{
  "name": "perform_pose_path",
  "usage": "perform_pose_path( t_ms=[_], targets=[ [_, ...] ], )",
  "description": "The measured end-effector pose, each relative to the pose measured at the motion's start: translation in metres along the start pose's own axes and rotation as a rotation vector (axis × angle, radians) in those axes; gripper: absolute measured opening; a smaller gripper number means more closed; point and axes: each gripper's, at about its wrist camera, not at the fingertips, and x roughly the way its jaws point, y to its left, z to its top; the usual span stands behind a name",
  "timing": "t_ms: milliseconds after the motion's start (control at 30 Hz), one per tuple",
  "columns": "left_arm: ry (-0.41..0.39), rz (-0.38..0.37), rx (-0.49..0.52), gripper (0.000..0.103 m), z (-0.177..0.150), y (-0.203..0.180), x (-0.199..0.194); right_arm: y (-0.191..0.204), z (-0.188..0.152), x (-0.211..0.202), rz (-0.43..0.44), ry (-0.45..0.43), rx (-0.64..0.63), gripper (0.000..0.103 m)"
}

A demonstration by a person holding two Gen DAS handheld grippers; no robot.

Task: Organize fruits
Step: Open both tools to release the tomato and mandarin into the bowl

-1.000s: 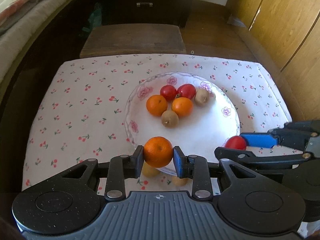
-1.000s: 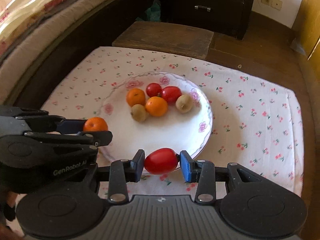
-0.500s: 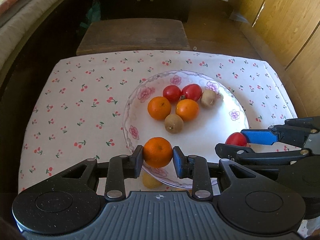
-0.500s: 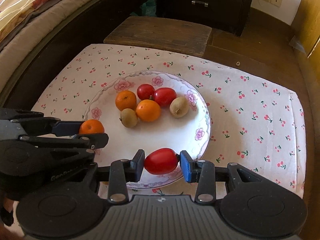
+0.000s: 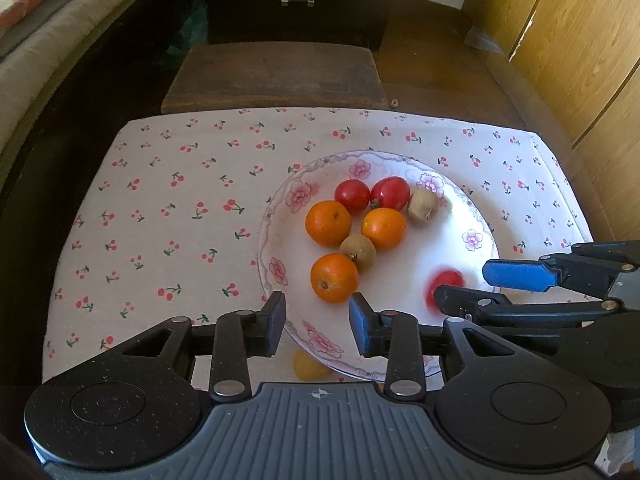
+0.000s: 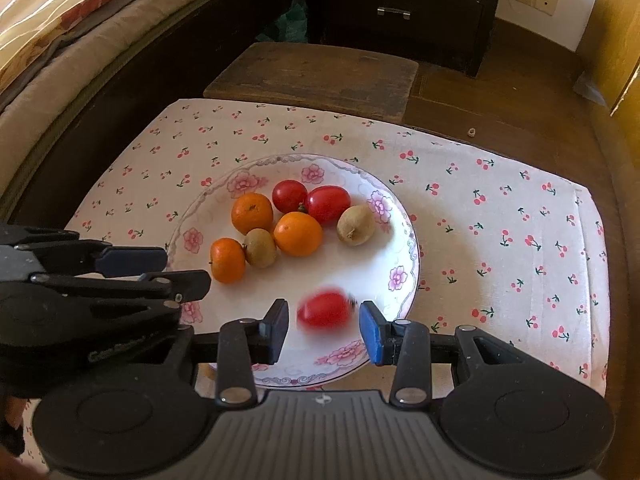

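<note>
A white flowered plate on a cherry-print cloth holds oranges, red tomatoes and kiwis. My left gripper is open and empty at the plate's near rim; the orange it held lies on the plate beside a kiwi. My right gripper is open; a red tomato is blurred with motion between its fingers, over the plate. A yellowish fruit lies on the cloth by the plate's near rim, partly hidden.
The cloth covers a low table. A dark wooden stool stands behind it. A bed runs along the left, a dark cabinet at the back, wooden doors on the right.
Both grippers moved forward over the plate and opened. The orange dropped from the left one onto the plate. The tomato is leaving the right one.
</note>
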Motion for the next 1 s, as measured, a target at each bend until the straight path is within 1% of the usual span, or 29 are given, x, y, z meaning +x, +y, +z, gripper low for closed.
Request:
perform_pose_path(
  t_ms=[133, 333, 500, 633, 767, 867, 900, 1000],
  targets=[
    [-0.009, -0.005, -0.002, 0.048, 0.0, 0.002, -0.004, 0.0, 0.0, -0.002, -0.003, -0.005, 0.0, 0.041],
    [-0.016, -0.015, -0.003, 0.048, -0.009, 0.01, -0.016, 0.003, -0.007, -0.014, -0.001, -0.017, 0.0, 0.041],
    [-0.009, -0.029, 0.013, 0.048, -0.023, 0.02, -0.026, 0.013, -0.023, -0.031, 0.04, -0.019, -0.002, 0.041],
    [-0.012, -0.056, 0.031, 0.048, -0.03, 0.024, -0.031, 0.024, -0.04, -0.036, 0.06, -0.006, 0.0, 0.041],
    [0.002, -0.093, 0.009, 0.049, -0.037, 0.029, -0.025, 0.033, -0.053, -0.029, 0.047, 0.016, 0.035, 0.041],
    [0.002, -0.091, 0.051, 0.049, -0.041, 0.027, -0.025, 0.035, -0.056, -0.021, 0.044, 0.034, 0.082, 0.041],
    [-0.001, -0.099, 0.051, 0.049, -0.042, 0.029, -0.026, 0.036, -0.055, -0.02, 0.04, 0.037, 0.095, 0.041],
    [-0.01, -0.134, 0.03, 0.05, -0.042, 0.038, -0.029, 0.04, -0.053, -0.019, 0.021, 0.02, 0.14, 0.041]
  ],
)
